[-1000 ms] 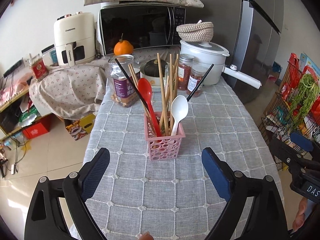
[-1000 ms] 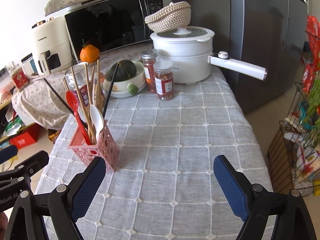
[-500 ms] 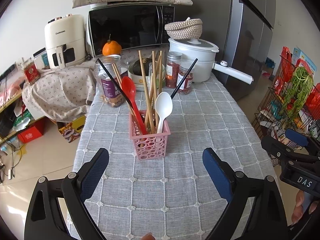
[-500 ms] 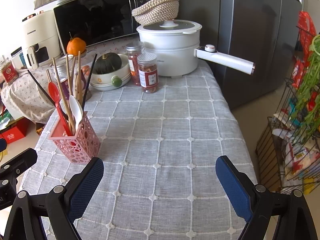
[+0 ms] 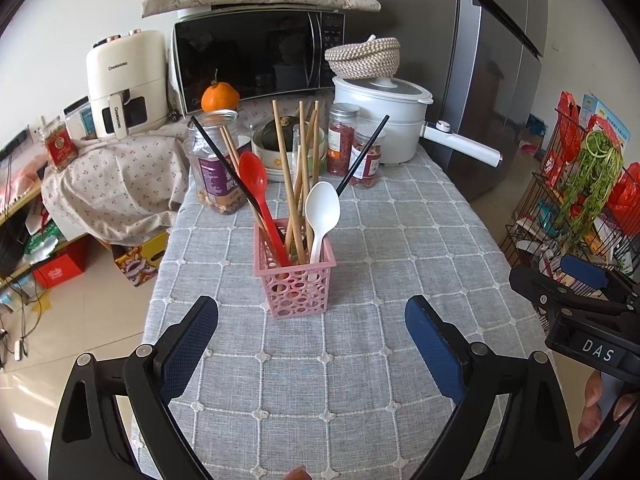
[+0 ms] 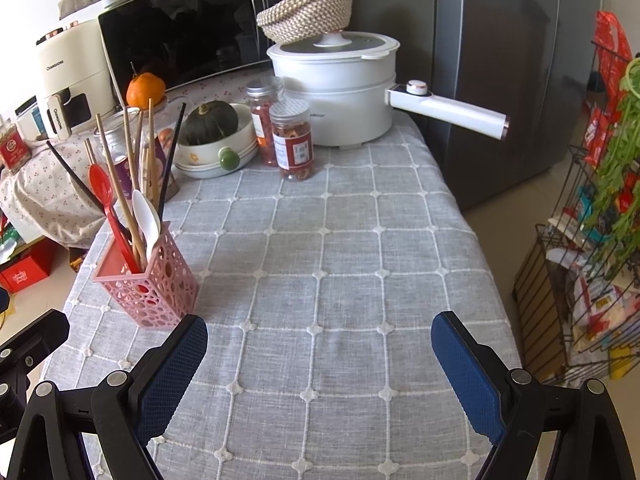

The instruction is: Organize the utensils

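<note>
A pink perforated basket (image 5: pixel 295 276) stands upright on the grey checked cloth of the table (image 5: pixel 400 248), towards the table's left side. It holds a red spoon (image 5: pixel 256 184), a white spoon (image 5: pixel 322 210), a bunch of wooden chopsticks (image 5: pixel 298 168) and two black chopsticks (image 5: pixel 360 158), all leaning out of the top.

The left hand-held gripper (image 5: pixel 312 334) hangs over the near end of the table with its blue-padded fingers spread wide and nothing between them; the basket sits just beyond the gap. The right hand-held gripper (image 6: pixel 320 354) is likewise spread and empty over bare cloth, with the basket off to its left.

At the far end stand a white electric pot (image 6: pixel 334 88), two spice jars (image 6: pixel 292 140) and a bowl with a dark squash (image 6: pixel 214 136). A microwave (image 5: pixel 256 56) sits behind them.
</note>
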A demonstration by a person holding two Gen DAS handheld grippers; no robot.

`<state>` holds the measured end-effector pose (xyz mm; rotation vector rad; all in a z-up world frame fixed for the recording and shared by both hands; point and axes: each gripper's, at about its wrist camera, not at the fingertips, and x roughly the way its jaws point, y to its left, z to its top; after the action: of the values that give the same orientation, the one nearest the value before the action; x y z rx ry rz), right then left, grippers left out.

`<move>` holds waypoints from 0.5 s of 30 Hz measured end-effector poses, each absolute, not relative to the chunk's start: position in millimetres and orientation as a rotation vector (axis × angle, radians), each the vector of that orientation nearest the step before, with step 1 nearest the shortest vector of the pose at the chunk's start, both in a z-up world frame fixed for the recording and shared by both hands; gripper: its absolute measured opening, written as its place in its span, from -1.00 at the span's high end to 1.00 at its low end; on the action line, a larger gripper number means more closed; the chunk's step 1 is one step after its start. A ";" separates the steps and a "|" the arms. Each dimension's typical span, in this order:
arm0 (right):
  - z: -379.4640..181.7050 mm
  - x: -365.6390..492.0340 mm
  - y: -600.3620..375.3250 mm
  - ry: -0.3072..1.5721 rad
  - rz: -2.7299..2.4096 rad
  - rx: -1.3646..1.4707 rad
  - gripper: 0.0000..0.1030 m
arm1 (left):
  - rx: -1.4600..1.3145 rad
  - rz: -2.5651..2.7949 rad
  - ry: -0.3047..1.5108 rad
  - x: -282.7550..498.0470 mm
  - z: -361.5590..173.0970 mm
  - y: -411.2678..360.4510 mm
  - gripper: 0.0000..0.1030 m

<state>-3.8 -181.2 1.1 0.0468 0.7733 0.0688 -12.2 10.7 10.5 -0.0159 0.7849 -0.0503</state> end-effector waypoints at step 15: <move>-1.1 -2.2 -179.6 0.780 0.073 0.046 -0.83 | -0.027 -0.049 0.791 -12.2 8.3 10.6 -0.87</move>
<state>-2.2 -179.6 -1.1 0.0460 0.7804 0.0733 -12.2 10.6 8.3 -0.0272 0.7911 -0.0491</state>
